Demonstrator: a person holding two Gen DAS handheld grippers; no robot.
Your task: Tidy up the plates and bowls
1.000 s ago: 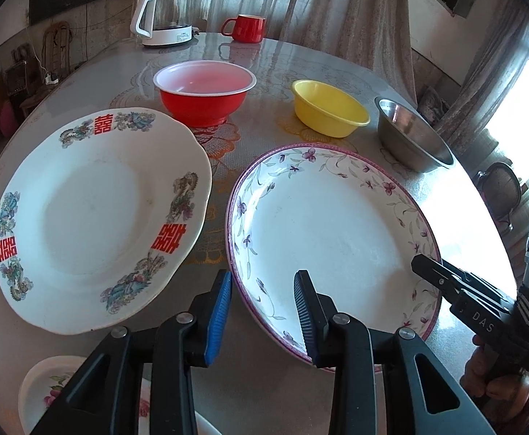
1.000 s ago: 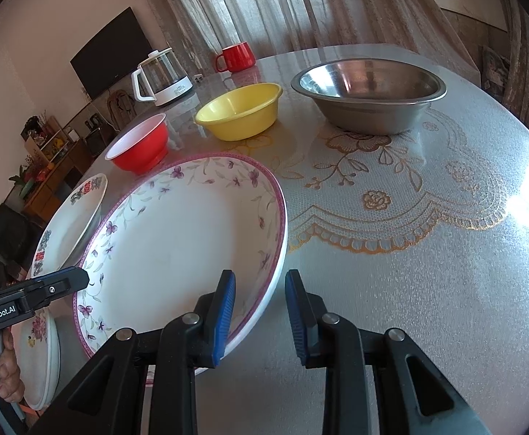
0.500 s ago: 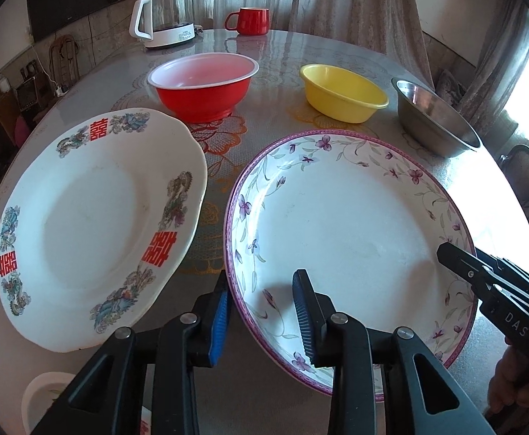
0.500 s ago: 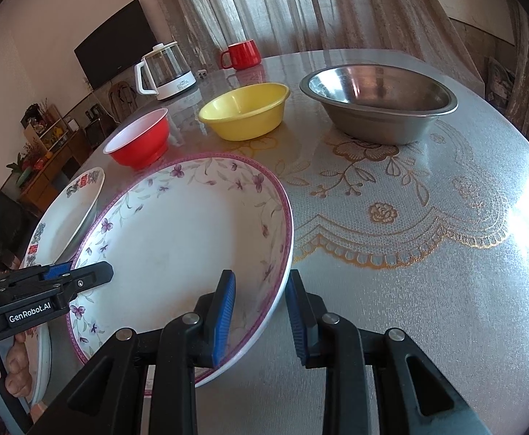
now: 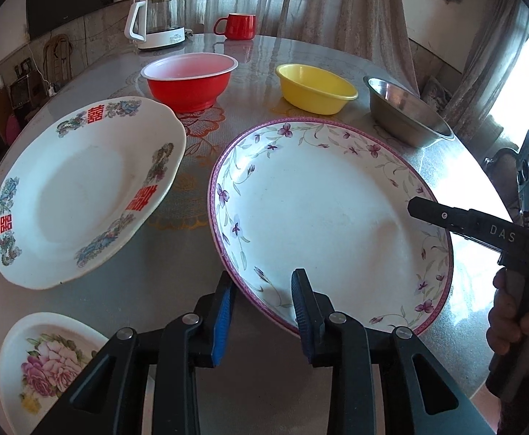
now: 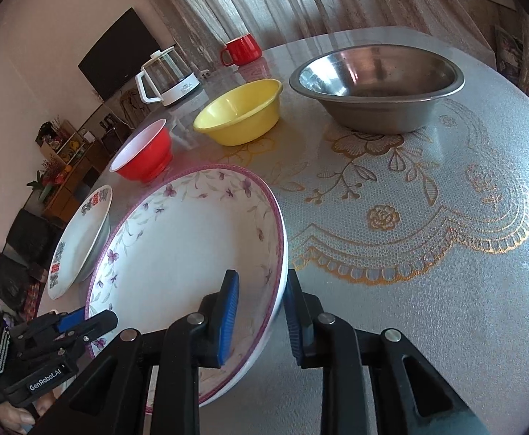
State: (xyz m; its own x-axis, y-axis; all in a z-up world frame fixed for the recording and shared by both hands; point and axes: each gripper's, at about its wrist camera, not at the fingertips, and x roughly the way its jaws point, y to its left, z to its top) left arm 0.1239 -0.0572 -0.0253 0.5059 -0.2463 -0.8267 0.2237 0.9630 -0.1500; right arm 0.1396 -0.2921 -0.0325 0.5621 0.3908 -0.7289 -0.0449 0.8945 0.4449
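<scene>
A white deep plate with purple flowers and a pink rim (image 5: 322,217) (image 6: 184,253) lies on the table. My left gripper (image 5: 262,301) straddles its near left rim, pads apart and not pressing. It shows in the right wrist view as the left gripper (image 6: 94,320). My right gripper (image 6: 261,304) straddles the plate's right rim; its jaws are closing and a gap still shows at the inner pad. The left wrist view catches the right gripper (image 5: 424,212) at that rim. Left of it lie a plate with red characters (image 5: 83,188) (image 6: 83,239) and a small rose plate (image 5: 46,362).
Behind the plates stand a red bowl (image 5: 190,81) (image 6: 144,156), a yellow bowl (image 5: 315,88) (image 6: 241,112) and a steel bowl (image 5: 406,116) (image 6: 377,87). A kettle (image 5: 155,18) and a red mug (image 5: 237,25) sit at the far edge. The patterned table (image 6: 409,253) stretches right.
Both grippers have slid forward, further over the flowered plate's rim from either side. The right jaws have narrowed a little. The plate has not shifted on the table.
</scene>
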